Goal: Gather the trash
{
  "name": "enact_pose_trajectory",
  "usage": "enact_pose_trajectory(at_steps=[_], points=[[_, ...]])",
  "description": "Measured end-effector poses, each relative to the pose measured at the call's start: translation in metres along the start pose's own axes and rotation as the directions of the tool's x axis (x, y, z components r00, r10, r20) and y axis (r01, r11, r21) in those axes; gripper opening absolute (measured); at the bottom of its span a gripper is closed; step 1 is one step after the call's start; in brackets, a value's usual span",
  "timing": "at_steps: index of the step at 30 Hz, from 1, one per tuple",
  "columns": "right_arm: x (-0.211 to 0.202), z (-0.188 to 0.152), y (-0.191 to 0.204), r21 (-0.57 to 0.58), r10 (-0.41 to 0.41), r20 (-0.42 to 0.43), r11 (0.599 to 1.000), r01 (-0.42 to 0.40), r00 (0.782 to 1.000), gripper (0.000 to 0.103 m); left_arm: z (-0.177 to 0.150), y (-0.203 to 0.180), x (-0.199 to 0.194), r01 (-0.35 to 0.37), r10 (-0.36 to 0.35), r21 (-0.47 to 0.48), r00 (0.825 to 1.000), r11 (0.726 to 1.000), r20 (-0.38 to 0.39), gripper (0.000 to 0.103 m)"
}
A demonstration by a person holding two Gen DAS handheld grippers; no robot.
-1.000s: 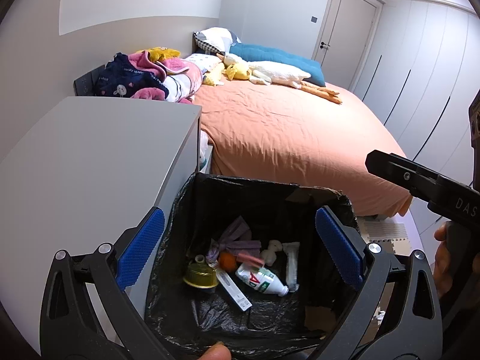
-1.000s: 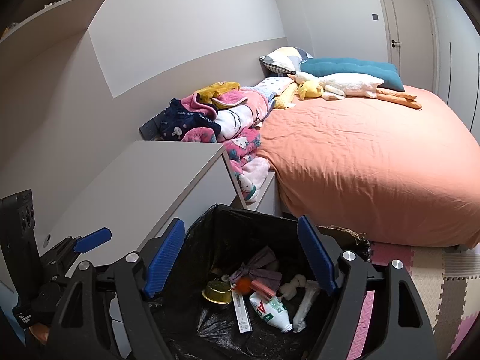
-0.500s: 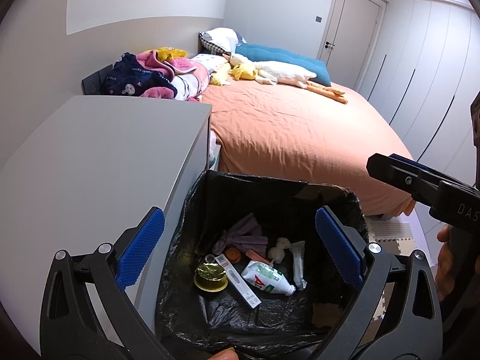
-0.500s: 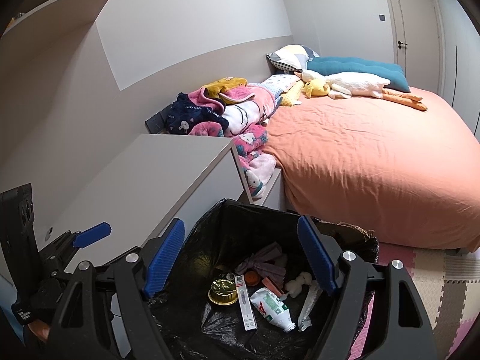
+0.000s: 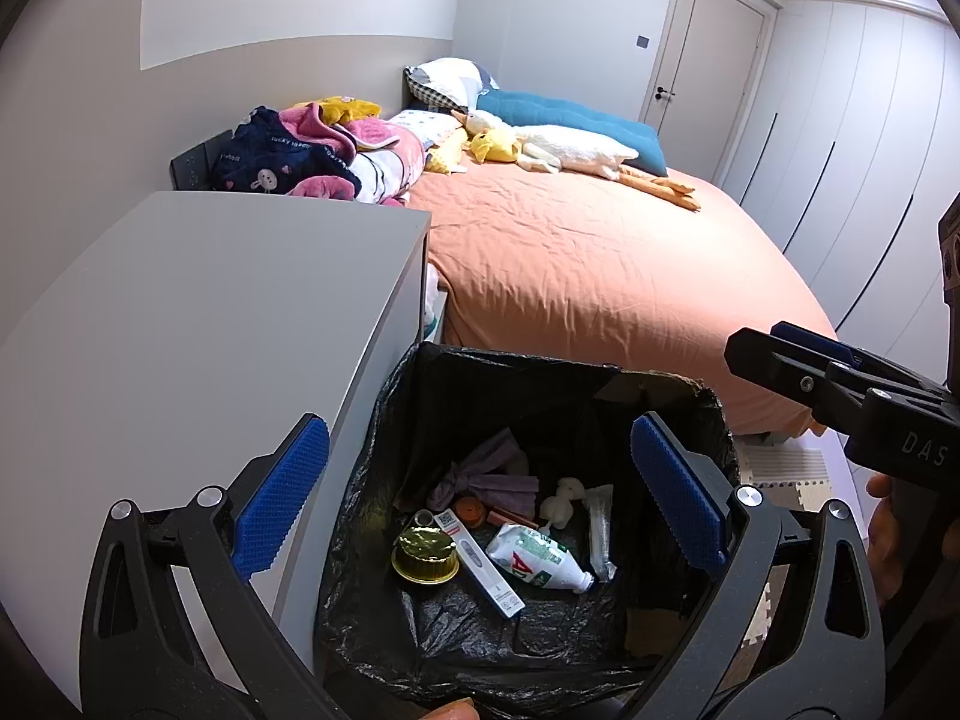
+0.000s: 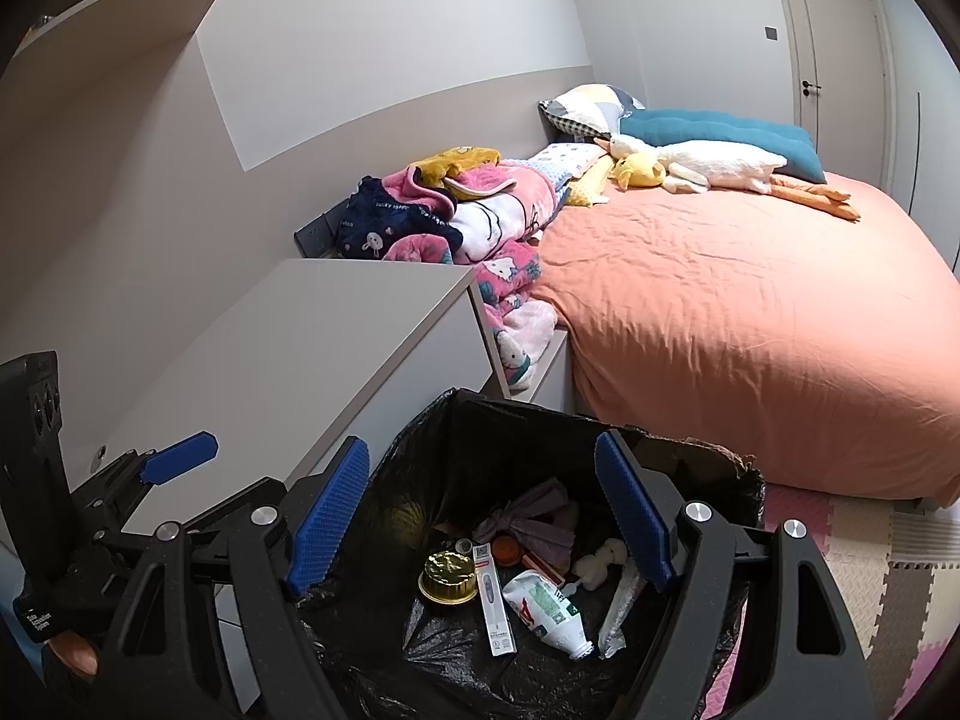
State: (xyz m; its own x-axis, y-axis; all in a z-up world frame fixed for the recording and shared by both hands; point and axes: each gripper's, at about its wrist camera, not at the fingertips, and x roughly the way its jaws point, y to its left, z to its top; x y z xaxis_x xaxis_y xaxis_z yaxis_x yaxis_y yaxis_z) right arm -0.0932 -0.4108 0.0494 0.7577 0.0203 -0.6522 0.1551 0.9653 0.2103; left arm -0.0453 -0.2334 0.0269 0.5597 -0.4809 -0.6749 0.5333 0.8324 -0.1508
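A cardboard bin lined with a black bag (image 5: 420, 396) (image 6: 432, 438) stands on the floor beside the grey cabinet. Several pieces of trash lie at its bottom: a crushed white bottle (image 5: 534, 558) (image 6: 549, 615), a gold foil cup (image 5: 423, 552) (image 6: 447, 576), a white test stick (image 5: 486, 567) (image 6: 495, 606), a purple crumpled wrapper (image 5: 486, 474) (image 6: 528, 519) and a clear plastic wrapper (image 5: 600, 531). My left gripper (image 5: 480, 510) hovers open above the bin, nothing between its blue pads. My right gripper (image 6: 480, 516) is open over the bin too, and holds nothing.
A grey cabinet top (image 5: 180, 330) (image 6: 312, 348) lies to the left of the bin. Behind is a bed with an orange cover (image 5: 600, 276) (image 6: 750, 312), piled blankets (image 6: 456, 216) and plush toys (image 5: 558, 144). Foam floor mats (image 6: 870, 546) lie to the right.
The view has drifted slightly, so the bin sits a little lower and more to the right in both views. Both grippers stay open and the trash has not moved.
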Motion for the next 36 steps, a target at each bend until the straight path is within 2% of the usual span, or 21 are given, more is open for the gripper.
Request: enact_pose_trajectory(at_steps=[36], points=[[0.0037, -0.0017, 0.0066, -0.006, -0.001, -0.004, 1.0, 0.001, 1.0, 0.078, 0.0017, 0.001, -0.003, -0.002, 0.002, 0.0, 1.0, 1.0, 0.006, 0.097]])
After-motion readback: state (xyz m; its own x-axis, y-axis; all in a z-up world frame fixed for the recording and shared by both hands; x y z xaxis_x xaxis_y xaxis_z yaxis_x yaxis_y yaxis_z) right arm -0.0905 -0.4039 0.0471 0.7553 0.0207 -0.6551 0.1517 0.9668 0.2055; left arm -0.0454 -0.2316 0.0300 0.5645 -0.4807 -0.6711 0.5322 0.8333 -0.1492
